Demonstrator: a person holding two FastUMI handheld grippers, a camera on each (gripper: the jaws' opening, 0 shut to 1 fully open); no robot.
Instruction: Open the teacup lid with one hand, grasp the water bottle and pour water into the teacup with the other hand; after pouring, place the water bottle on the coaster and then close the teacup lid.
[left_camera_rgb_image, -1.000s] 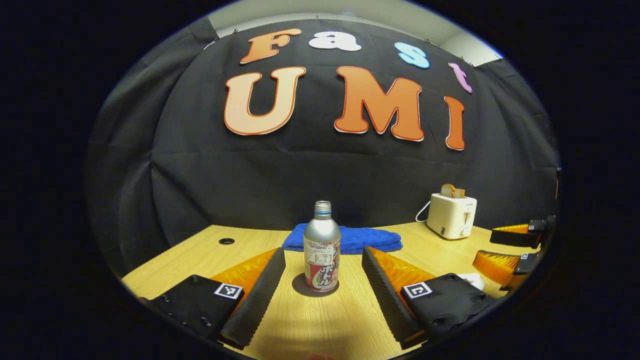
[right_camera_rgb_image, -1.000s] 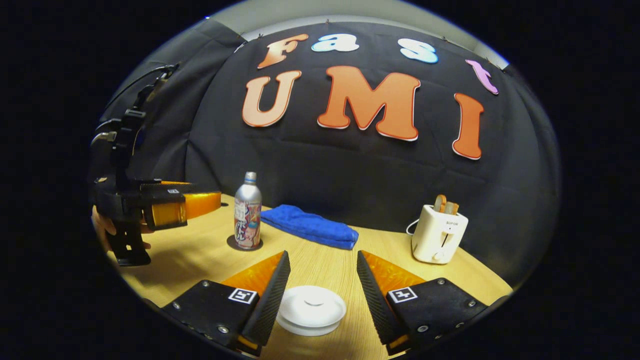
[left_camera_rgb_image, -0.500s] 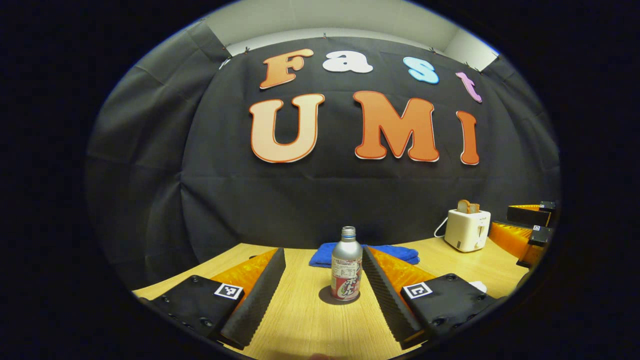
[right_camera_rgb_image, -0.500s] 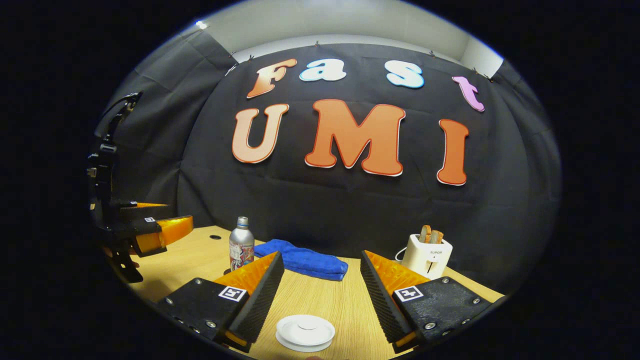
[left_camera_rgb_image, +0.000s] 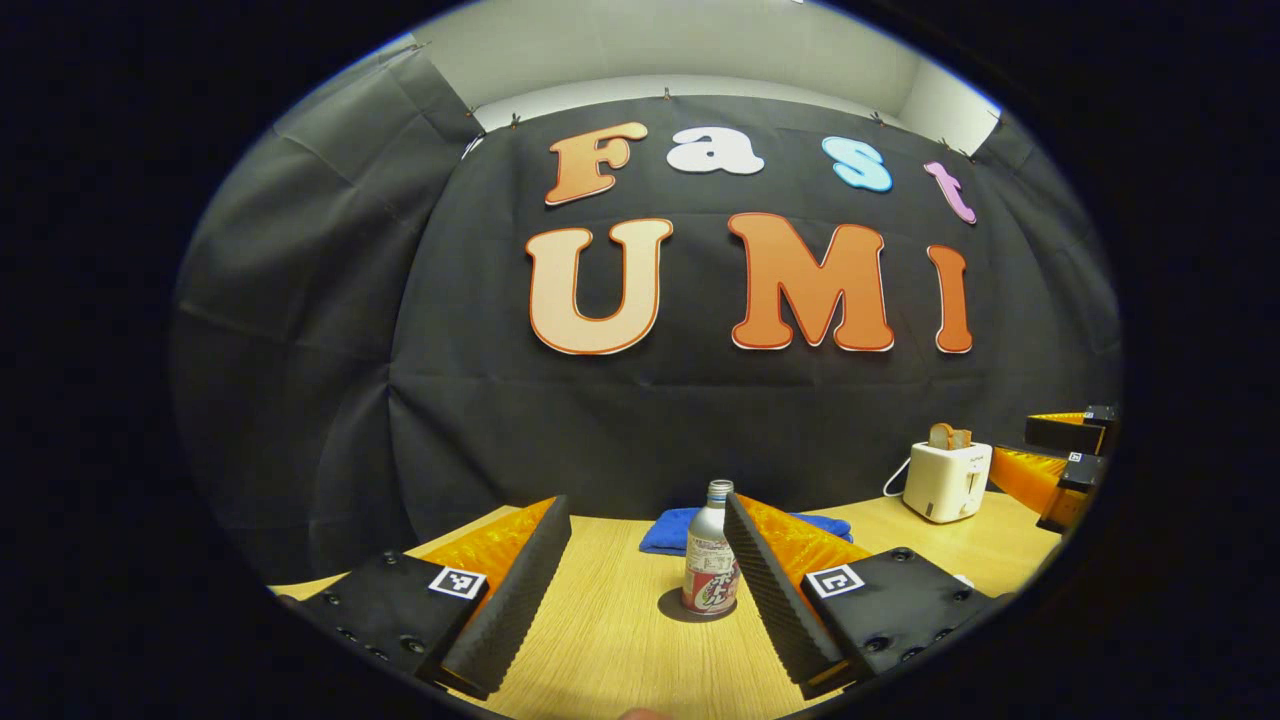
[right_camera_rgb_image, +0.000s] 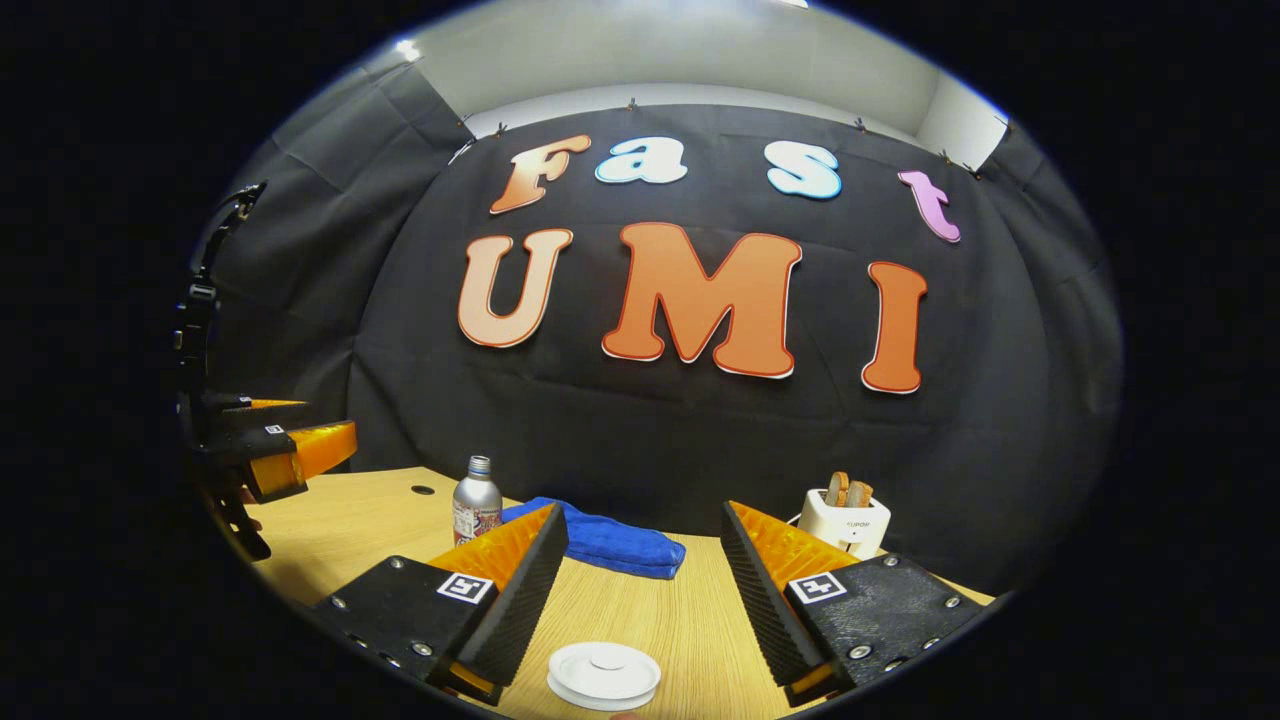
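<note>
A: Left gripper view count: one silver metal water bottle (left_camera_rgb_image: 711, 556) on a dark round coaster (left_camera_rgb_image: 697, 607), one folded blue towel (left_camera_rgb_image: 668, 530), one white toaster (left_camera_rgb_image: 946, 480), one wooden table (left_camera_rgb_image: 610, 640).

B: Yep. Left gripper (left_camera_rgb_image: 648, 590) is spread wide, the uncapped bottle beyond it, by its right finger. Right gripper (right_camera_rgb_image: 640, 600) gapes too, the round white teacup lid (right_camera_rgb_image: 603, 674) low between its fingers.

Both tools, left tool (left_camera_rgb_image: 648, 545) and right tool (right_camera_rgb_image: 645, 550), gape wide, holding nothing.
</note>
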